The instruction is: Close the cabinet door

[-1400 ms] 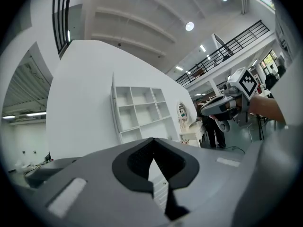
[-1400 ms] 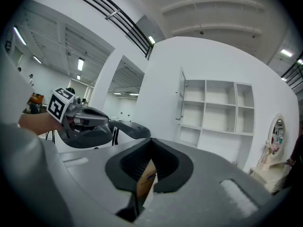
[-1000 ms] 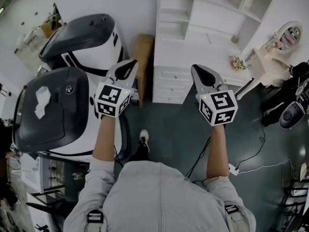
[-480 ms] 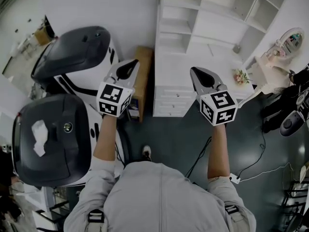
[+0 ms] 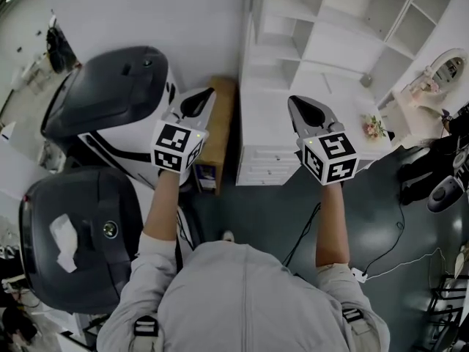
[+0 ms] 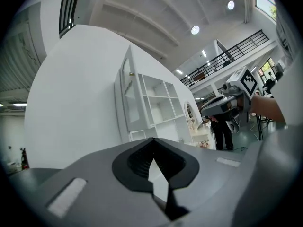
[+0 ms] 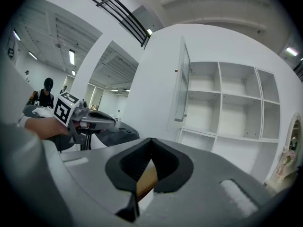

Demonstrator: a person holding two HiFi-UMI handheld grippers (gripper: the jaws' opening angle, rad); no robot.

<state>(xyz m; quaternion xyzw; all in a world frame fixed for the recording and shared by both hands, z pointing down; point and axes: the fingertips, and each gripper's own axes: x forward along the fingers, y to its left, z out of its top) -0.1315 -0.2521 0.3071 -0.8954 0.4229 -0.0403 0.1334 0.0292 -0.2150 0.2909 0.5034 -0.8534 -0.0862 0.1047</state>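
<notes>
The door [image 7: 182,79] is open. It hangs on the top left part of the white cabinet [image 7: 236,131] and sticks out toward us. It has a small knob [image 7: 176,71]. To the right of the door, the cabinet has open shelves [image 7: 236,93]. Lower down, it has drawers [image 5: 267,160].

We hold 2 grippers out in front of the cabinet, side by side and level. Neither one touches the cabinet or the door. The left gripper [image 5: 207,94] points at the wall just left of the cabinet. Its fingers [image 6: 142,162] are clenched, with the tips pressed together, and they hold nothing. The right gripper [image 5: 295,103] points at the cabinet. Its fingers [image 7: 166,167] are clenched too, and they hold nothing.

A brown box [image 5: 220,134] stands against the left side of the cabinet. Left of the box are 2 big machines [image 5: 117,101] in black and white. One is near the wall and one is closer to us. Some flowers [image 5: 375,127] sit near the right side of the cabinet, and a mirror [image 5: 448,68] stands past them. The floor [image 5: 278,211] is dark, with thin cords lying on it.
</notes>
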